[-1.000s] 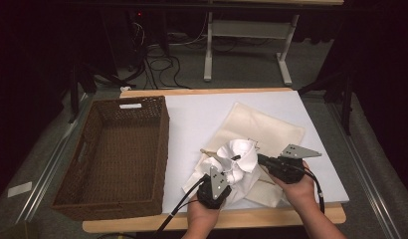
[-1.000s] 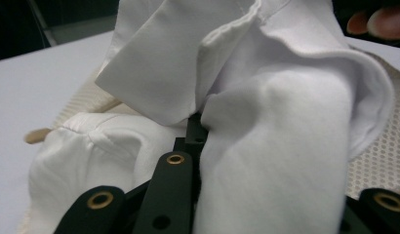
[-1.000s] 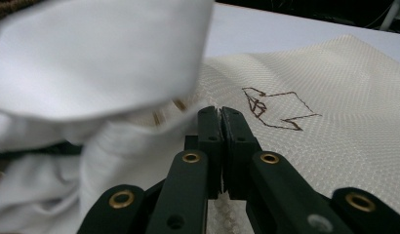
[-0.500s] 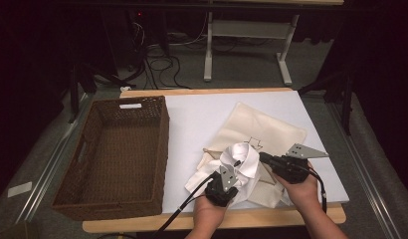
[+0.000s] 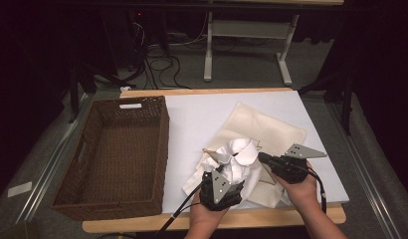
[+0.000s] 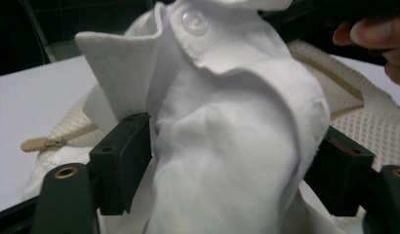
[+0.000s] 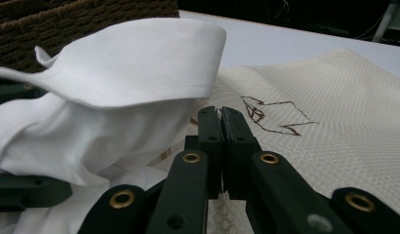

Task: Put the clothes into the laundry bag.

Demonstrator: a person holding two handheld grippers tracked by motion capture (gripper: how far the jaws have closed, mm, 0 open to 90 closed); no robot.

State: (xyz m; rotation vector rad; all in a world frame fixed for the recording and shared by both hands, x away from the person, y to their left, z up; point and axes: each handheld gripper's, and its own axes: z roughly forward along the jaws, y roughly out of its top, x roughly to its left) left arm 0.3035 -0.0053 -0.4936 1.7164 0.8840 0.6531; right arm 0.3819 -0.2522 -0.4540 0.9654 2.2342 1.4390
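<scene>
Here the crumpled white cotton shirt [image 5: 236, 160] lies on the cream mesh zip bag [image 5: 271, 130], right of the brown wicker basket [image 5: 117, 154]; left gripper [image 5: 227, 180] has just opened, shirt between its parted jaws; right gripper [image 7: 221, 127] is closed, seemingly empty; basket's white label [image 5: 130, 105] unreadable.

The left gripper [image 6: 227, 161] has just opened its jaws, which now stand apart on either side of the bunched white shirt [image 6: 222, 136], and has slid slightly toward the right gripper [image 5: 264, 159].
</scene>
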